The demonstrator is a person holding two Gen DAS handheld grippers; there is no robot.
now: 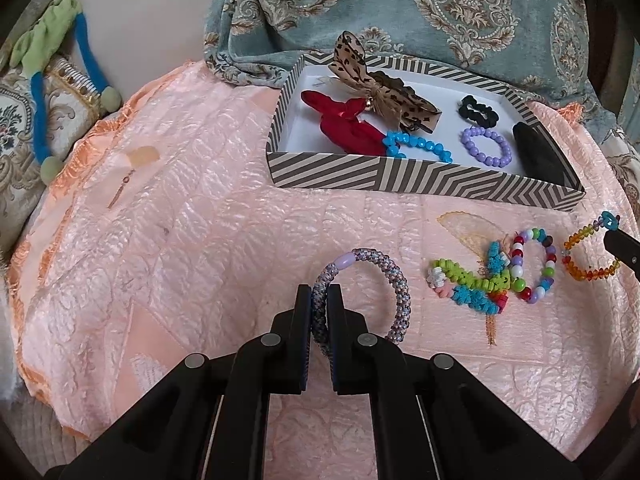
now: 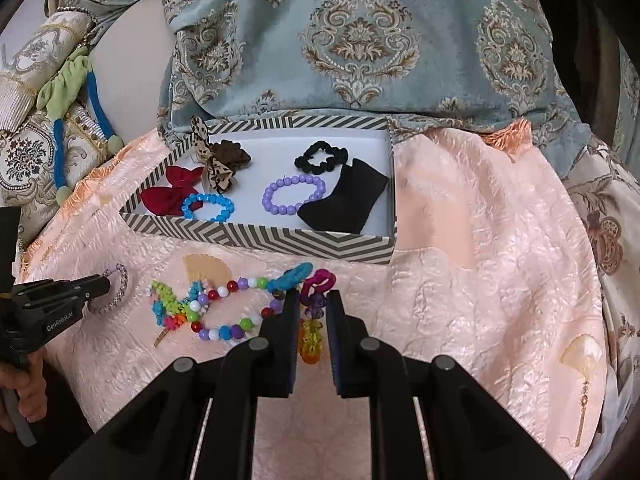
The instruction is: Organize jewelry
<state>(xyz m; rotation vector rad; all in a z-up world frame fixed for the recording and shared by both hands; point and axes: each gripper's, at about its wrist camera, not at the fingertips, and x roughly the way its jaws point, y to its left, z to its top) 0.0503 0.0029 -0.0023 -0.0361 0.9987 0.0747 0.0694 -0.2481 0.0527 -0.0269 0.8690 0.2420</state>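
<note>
Left gripper: my left fingers are clenched on the woven band, pinching one side of the loop so the rest stands free above the pink cloth. Gripping the rim, not the middle, should let it drop flat when I let go.

Right gripper: nearly closed on the amber bracelet, which hangs between the pads. The amber beads show low in the gap, a purple bead and pink link above them. In the left view the same bracelet arcs from the right fingertip.

Box: striped, open, at the back of the cloth. It already holds a red bow, a leopard bow, a blue bracelet, a purple bracelet, a black scrunchie and a black pouch.

Still loose: a neon braid and a mixed-bead bracelet lie touching each other just in front of the box, between my two grippers.

Step, as I judge it: both pieces gripped, carry to the box comes next.

Risk: the amber strand is slack and sits close to the mixed beads; it could snag them.
</note>
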